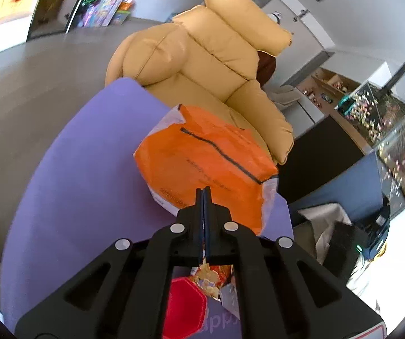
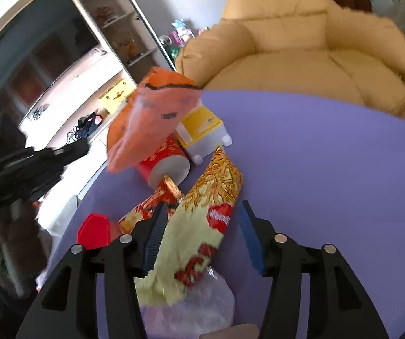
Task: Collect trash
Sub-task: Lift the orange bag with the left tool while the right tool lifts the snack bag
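My left gripper [image 1: 204, 190] is shut on an orange plastic bag [image 1: 205, 163] and holds it up over the purple table [image 1: 83, 186]; the bag also shows lifted in the right wrist view [image 2: 151, 118], with the left gripper [image 2: 69, 148] at its left. My right gripper [image 2: 202, 212] is open, its fingers on either side of a yellow-green snack wrapper [image 2: 202, 226] lying on the table [image 2: 329, 169]. A red cylindrical can [image 2: 164, 163] lies on its side behind it. A red lid [image 2: 95, 230] lies to the left and also shows in the left wrist view [image 1: 184, 308].
A yellow and white box [image 2: 202, 130] stands on the table behind the can. A clear plastic bag [image 2: 202, 308] lies under the wrapper near my right gripper. A tan leather armchair [image 1: 202, 65] stands beyond the table. Shelves [image 2: 89, 65] line the wall at left.
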`<state>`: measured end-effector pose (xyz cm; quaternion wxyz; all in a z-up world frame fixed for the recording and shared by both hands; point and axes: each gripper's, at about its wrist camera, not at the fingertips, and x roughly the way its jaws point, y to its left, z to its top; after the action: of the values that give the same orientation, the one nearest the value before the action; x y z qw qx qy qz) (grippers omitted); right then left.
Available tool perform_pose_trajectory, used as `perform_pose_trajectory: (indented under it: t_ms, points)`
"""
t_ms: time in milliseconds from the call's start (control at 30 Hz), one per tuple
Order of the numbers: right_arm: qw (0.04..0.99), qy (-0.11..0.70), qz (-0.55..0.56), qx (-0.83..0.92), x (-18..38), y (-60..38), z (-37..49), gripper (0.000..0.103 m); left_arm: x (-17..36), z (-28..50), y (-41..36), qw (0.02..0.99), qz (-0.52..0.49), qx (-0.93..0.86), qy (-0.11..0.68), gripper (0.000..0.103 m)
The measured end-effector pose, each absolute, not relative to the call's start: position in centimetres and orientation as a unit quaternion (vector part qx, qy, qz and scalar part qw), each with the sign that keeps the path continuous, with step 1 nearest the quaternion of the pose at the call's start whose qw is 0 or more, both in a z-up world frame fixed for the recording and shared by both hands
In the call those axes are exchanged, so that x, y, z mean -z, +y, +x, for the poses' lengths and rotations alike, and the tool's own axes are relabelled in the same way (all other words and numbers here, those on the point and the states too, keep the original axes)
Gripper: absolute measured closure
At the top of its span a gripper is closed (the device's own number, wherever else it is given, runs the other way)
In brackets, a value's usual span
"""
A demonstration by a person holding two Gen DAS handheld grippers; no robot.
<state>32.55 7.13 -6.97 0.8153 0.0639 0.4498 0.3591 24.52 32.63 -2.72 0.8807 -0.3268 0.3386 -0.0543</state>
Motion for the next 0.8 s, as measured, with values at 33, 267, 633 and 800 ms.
perform_pose_trajectory:
  t_ms: [33,267,633,800]
  points:
    - [0.812,0.457,0.063,-0.357,7.3,7.7,33.0,0.054,2.6,24.3,32.7,0.881,-0.325,0.053,0.339,0.103]
    - [0.795,0.477,0.019,-0.373,8.6,9.4,33.0,0.065,2.2,24.5,33.5,0.897,-0.308,0.064,0.311,0.049]
    - [0.821,0.459,-0.066,-0.333,8.1,4.9,30.1,0.084,4.2,31.9,34.7,0.908,-0.22,0.051,0.352,0.048]
    - [0.831,0.434,-0.063,-0.342,6.6,3.2,27.8,0.084,4.5,32.4,34.0,0.893,-0.24,0.034,0.38,0.092]
